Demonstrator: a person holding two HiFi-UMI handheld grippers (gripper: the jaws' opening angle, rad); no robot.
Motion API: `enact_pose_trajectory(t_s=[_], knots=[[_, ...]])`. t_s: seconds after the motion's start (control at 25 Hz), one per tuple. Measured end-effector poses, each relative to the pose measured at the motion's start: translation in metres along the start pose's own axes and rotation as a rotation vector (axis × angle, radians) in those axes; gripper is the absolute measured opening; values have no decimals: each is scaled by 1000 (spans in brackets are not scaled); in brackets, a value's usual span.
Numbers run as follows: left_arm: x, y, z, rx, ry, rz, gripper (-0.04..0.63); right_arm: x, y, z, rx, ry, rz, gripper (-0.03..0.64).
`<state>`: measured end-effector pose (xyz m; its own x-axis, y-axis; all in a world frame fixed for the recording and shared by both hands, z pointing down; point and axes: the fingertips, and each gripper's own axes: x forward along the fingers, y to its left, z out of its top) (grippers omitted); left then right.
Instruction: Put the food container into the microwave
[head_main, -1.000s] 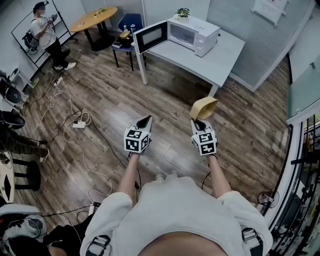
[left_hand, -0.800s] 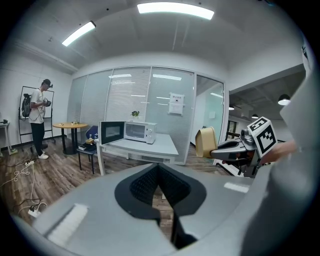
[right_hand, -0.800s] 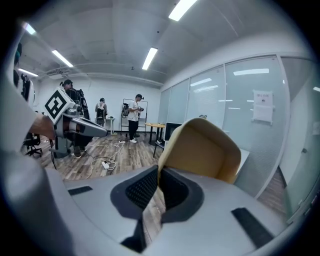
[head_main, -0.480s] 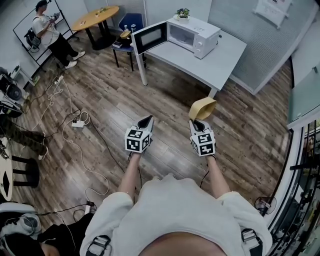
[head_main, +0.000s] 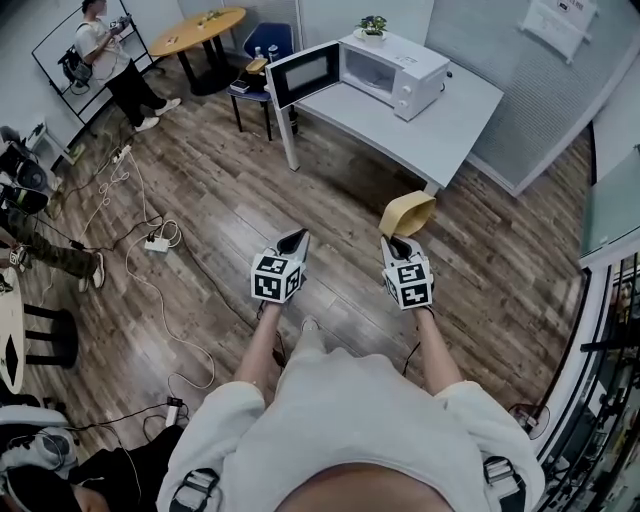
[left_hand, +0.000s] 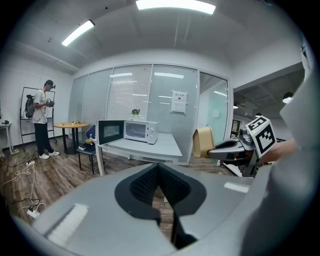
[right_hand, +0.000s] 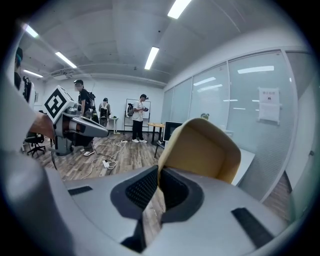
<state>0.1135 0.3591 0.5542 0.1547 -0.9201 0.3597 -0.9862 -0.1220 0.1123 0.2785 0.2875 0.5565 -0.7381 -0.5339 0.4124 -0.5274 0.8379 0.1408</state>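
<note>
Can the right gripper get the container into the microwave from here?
Probably not yet: the right gripper holds the container well short of the microwave. Its door is open; the path looks clear.

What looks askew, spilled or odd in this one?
Only the food container stands out: the right gripper pinches one wall, so it hangs tipped on its side. It looks empty, and nothing has spilled. Loose cables trail across the floor. The microwave door stands open.

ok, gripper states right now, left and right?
Left gripper: closed, empty.
Right gripper: closed on the rim of the tan plastic food container.
</note>
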Motion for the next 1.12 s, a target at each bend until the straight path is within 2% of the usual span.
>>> enact_pose_trajectory(t_s=[0.6,1.12], knots=[[89,71,15,-12,9,-33,11,98,-38,11,-9,32,-8,26],[189,181,77,-17,7,-73,11,227,-89,70,-9,62,-33,26]])
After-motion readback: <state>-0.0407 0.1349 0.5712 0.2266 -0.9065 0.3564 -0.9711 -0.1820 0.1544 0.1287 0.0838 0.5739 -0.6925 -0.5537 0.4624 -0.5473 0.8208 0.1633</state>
